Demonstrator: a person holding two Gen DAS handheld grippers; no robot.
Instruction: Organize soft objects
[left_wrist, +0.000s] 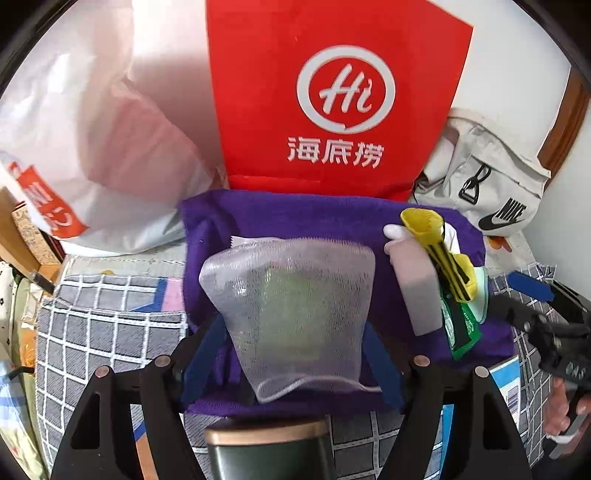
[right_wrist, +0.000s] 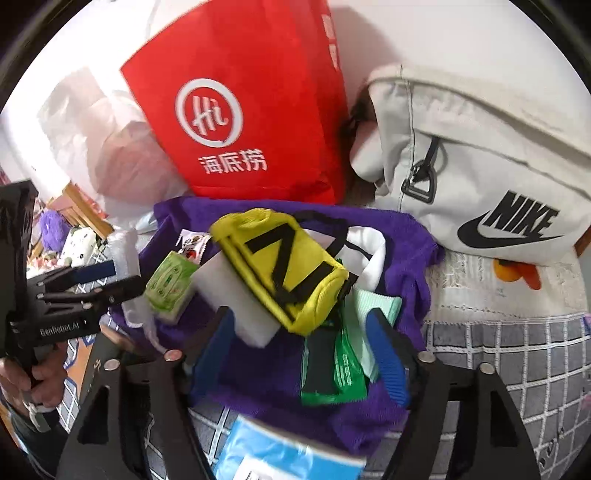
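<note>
A purple towel lies spread on the checked cloth, and it shows in the right wrist view too. My left gripper is shut on a white mesh pouch with a green packet inside, held above the towel. In the right wrist view the pouch's green packet hangs beside the left gripper. A yellow pouch with black straps, a white sponge block, a green wrapper and a mint cloth lie on the towel. My right gripper is open around this pile, holding nothing.
A red Haidilao bag stands behind the towel. A white plastic bag is at left, a white Nike bag at right. A checked grey cloth covers the surface. A dark cup and a blue packet lie near.
</note>
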